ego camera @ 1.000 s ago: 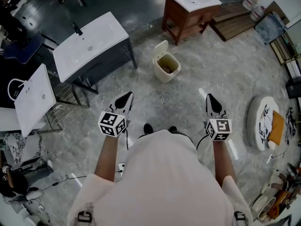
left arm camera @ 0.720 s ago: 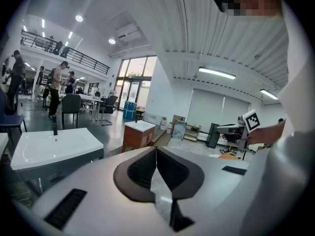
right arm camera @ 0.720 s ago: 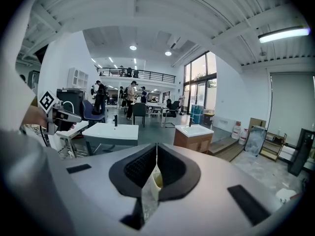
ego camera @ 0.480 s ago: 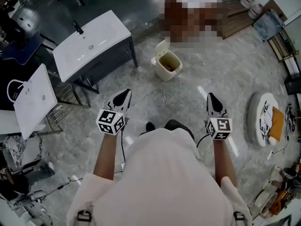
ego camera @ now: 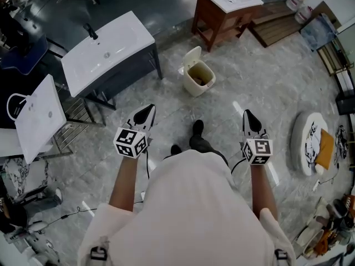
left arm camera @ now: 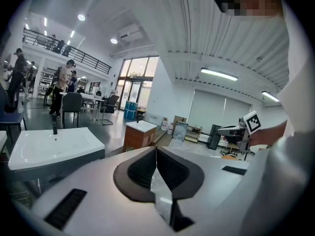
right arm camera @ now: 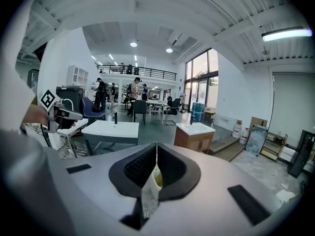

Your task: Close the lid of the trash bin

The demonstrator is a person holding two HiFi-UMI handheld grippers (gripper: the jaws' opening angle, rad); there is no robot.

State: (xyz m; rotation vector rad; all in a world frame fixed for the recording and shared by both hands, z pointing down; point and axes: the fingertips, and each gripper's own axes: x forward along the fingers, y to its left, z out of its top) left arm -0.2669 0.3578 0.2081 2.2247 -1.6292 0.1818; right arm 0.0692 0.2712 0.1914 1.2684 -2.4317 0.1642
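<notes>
Looks like a large open showroom hall for bathroom fittings. Holds a white washbasin [ego camera: 105, 49] on a dark stand and a wooden vanity [ego camera: 224, 7] on a polished marble-patterned floor [ego camera: 266, 87]. Keeps slatted wooden boards [ego camera: 277, 21] beside the vanity. Has a railed mezzanine [right arm camera: 147, 73] with people [right arm camera: 129, 69] on it, tall windows [right arm camera: 202, 80], ceiling strip lights [left arm camera: 219, 74] and office chairs [right arm camera: 140, 107] further back.

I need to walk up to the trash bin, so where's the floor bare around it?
Bare floor runs from the person's shoe to the trash bin and on its right. Crowded: white sink stand on its left, wooden vanity behind.
</notes>
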